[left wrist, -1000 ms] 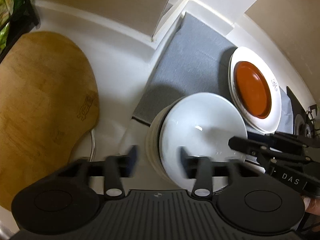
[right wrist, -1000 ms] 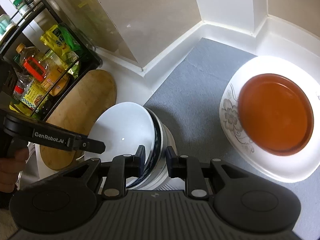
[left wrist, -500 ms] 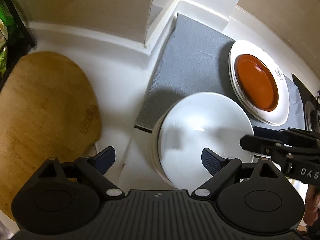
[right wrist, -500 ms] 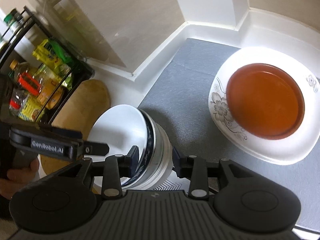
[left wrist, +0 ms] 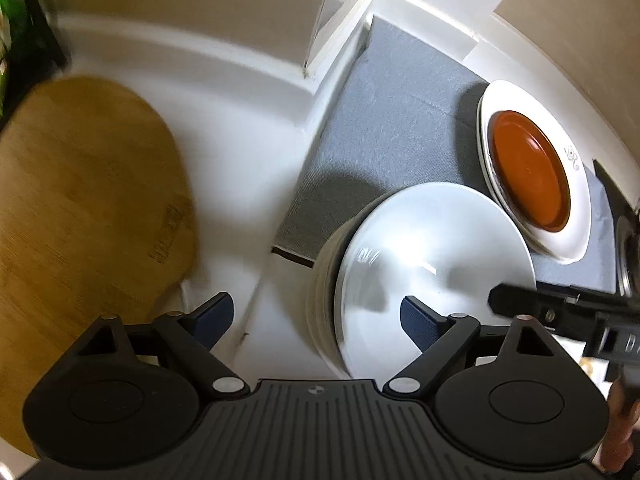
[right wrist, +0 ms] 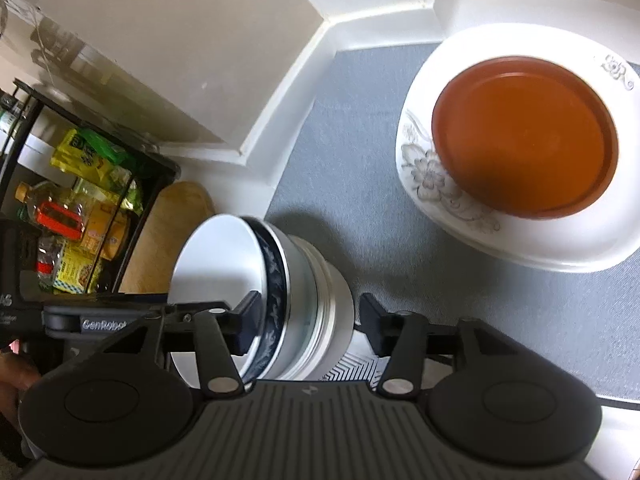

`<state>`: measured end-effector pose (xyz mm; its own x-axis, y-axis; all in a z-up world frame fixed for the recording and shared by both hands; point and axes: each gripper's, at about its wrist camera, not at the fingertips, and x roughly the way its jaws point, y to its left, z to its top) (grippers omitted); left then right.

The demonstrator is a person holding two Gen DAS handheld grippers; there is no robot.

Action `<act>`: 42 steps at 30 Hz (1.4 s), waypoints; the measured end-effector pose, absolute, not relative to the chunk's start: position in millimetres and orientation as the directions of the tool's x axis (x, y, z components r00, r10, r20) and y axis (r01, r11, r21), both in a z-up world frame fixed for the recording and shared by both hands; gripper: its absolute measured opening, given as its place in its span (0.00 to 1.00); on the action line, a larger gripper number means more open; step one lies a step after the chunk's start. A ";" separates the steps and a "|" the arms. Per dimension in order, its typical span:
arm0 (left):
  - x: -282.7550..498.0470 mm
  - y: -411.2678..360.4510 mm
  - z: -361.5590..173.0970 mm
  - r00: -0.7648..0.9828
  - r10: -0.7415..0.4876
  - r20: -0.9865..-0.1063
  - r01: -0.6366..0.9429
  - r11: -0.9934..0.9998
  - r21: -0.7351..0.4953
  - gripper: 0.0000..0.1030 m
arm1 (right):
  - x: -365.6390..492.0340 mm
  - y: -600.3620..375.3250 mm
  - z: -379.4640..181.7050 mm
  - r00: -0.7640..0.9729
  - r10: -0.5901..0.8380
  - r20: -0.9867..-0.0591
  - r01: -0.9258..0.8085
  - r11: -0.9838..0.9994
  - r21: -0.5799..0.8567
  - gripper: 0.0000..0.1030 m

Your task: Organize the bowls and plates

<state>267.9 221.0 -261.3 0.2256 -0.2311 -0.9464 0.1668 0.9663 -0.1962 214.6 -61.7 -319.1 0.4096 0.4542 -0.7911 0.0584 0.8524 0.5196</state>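
A stack of white bowls (left wrist: 432, 264) stands at the near edge of a grey mat (left wrist: 392, 120); the top bowl has a dark blue patterned rim (right wrist: 276, 280). A brown plate (right wrist: 524, 148) lies on a large white flowered plate (right wrist: 560, 248) at the back right. My left gripper (left wrist: 320, 316) is open above the stack's left edge, holding nothing. My right gripper (right wrist: 308, 320) is open, with its fingers on either side of the stack's rim, apart from it.
A round wooden board (left wrist: 80, 216) lies on the white counter at the left. A black wire rack (right wrist: 80, 208) with bottles and packets stands beyond it. White walls and a corner post (left wrist: 320, 40) close the back.
Both grippers have opened: the left was shut a second ago, the right was closed on the stack's rim. Both have pulled up and back a little. The bowls stay put.
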 end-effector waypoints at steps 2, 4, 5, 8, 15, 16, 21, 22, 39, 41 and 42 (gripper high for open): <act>270.4 221.1 -268.0 0.198 -0.259 -0.945 0.163 0.960 -0.229 0.87 | 216.0 -58.7 -322.5 0.402 0.446 -0.800 0.056 0.860 0.508 0.67; 271.8 221.2 -276.0 0.162 -0.285 -0.945 0.160 0.952 -0.260 0.84 | 216.7 -56.5 -328.1 0.400 0.448 -0.800 0.075 0.854 0.515 0.68; 272.0 221.6 -279.6 0.147 -0.296 -0.944 0.151 0.950 -0.275 0.86 | 217.9 -56.0 -333.6 0.387 0.460 -0.799 0.099 0.841 0.532 0.68; 273.8 227.9 -287.3 0.120 -0.359 -0.925 0.102 0.932 -0.349 0.87 | 219.2 -51.3 -346.5 0.364 0.470 -0.804 0.130 0.829 0.544 0.68; 267.2 224.4 -280.4 0.113 -0.394 -0.912 0.124 0.917 -0.380 0.67 | 218.8 -45.8 -345.7 0.354 0.491 -0.796 0.111 0.823 0.557 0.53; 264.8 222.5 -277.5 0.122 -0.382 -0.916 0.141 0.920 -0.365 0.65 | 218.2 -43.3 -341.9 0.355 0.478 -0.803 0.093 0.837 0.539 0.50; 259.5 217.0 -268.2 0.143 -0.343 -0.928 0.183 0.931 -0.316 0.53 | 216.1 -47.8 -335.7 0.367 0.470 -0.803 0.100 0.838 0.536 0.47; 258.5 216.4 -266.7 0.146 -0.341 -0.929 0.191 0.931 -0.312 0.52 | 216.1 -49.4 -336.4 0.369 0.472 -0.801 0.114 0.832 0.543 0.47; 266.7 187.5 -244.9 0.137 -0.324 -0.936 0.228 0.930 -0.289 0.51 | 202.9 -70.9 -313.0 0.439 0.447 -0.779 0.160 0.815 0.558 0.47; 269.6 180.3 -239.7 0.136 -0.329 -0.934 0.242 0.926 -0.291 0.51 | 201.6 -78.1 -306.1 0.456 0.436 -0.776 0.175 0.811 0.558 0.47; 271.9 176.0 -237.5 0.128 -0.332 -0.935 0.244 0.924 -0.295 0.51 | 201.3 -80.3 -302.0 0.464 0.425 -0.777 0.180 0.814 0.553 0.47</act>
